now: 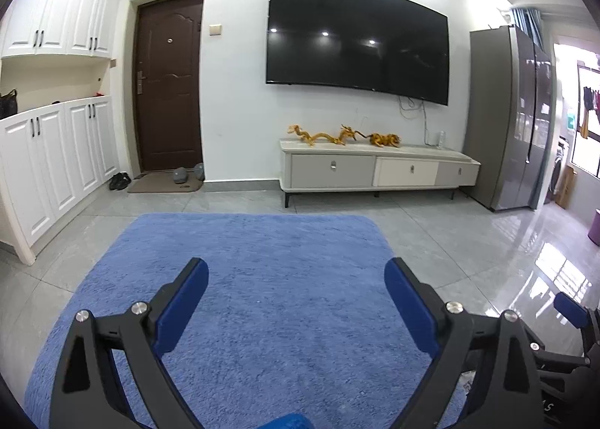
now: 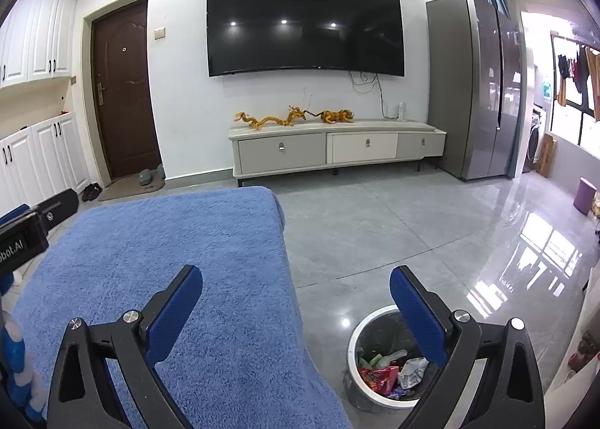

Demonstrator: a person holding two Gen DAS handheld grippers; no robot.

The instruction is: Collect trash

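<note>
Right wrist view shows the trash bin (image 2: 378, 365) on the floor beside the blue rug (image 2: 168, 260), wrappers already inside; right gripper (image 2: 296, 297) and left gripper (image 1: 296, 286) gape wide, empty; rug looks bare, so collecting seems done.

The left claw (image 1: 296, 271) hangs over the middle of the blue shaggy cloth covering the table (image 1: 243, 260). The right claw (image 2: 296, 279) hangs over that table's right edge, its right finger above the round white-rimmed trash bin (image 2: 356, 335). The bin stands on the grey tiled floor (image 2: 393, 222) just right of the table and holds crumpled wrappers (image 2: 390, 372). Beyond the table, against the far wall, stands a low white drawer cabinet (image 1: 375, 170) with golden dragon figurines (image 1: 322, 136) on top. A large black television (image 1: 356, 39) hangs above it. A dark brown door (image 1: 168, 84) lies to its left, a tall grey refrigerator (image 1: 502, 117) to its right.
</note>
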